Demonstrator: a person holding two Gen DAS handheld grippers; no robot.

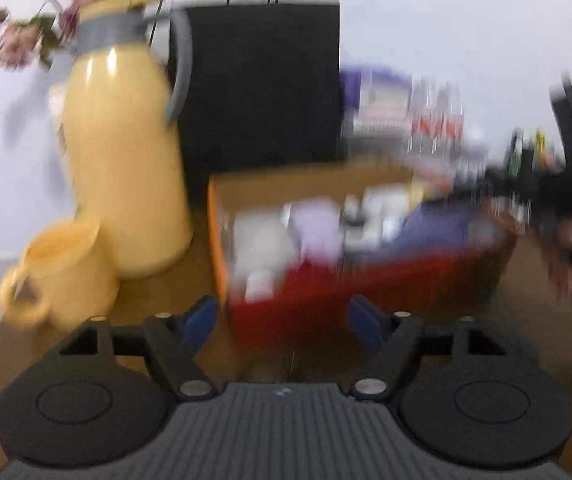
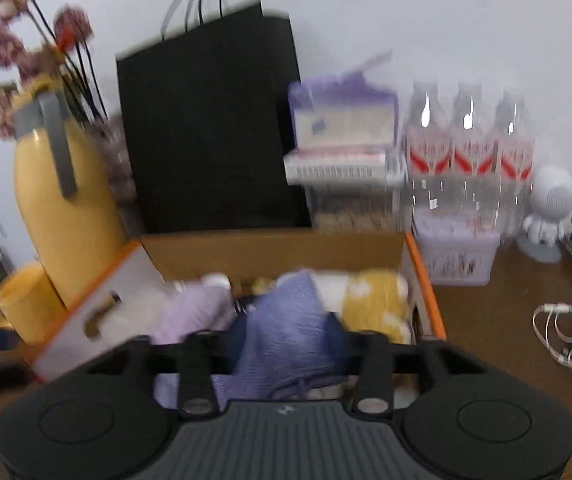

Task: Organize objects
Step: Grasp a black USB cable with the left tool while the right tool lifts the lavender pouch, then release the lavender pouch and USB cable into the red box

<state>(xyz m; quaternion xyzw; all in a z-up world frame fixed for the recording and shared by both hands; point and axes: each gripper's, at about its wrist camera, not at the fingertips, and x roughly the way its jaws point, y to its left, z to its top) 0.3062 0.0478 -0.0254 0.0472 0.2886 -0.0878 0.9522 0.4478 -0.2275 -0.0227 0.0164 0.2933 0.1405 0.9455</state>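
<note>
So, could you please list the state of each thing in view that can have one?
left gripper: open, nothing between its fingers
right gripper: open, over the purple cloth
cardboard box: open, filled with soft items
black paper bag: upright behind the box
yellow jug: upright, holding dried flowers
yellow mug: upright
three bottles: upright

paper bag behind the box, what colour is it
Black, with thin dark cord handles. The paper bag shows best in the right wrist view, behind the cardboard box.
</note>
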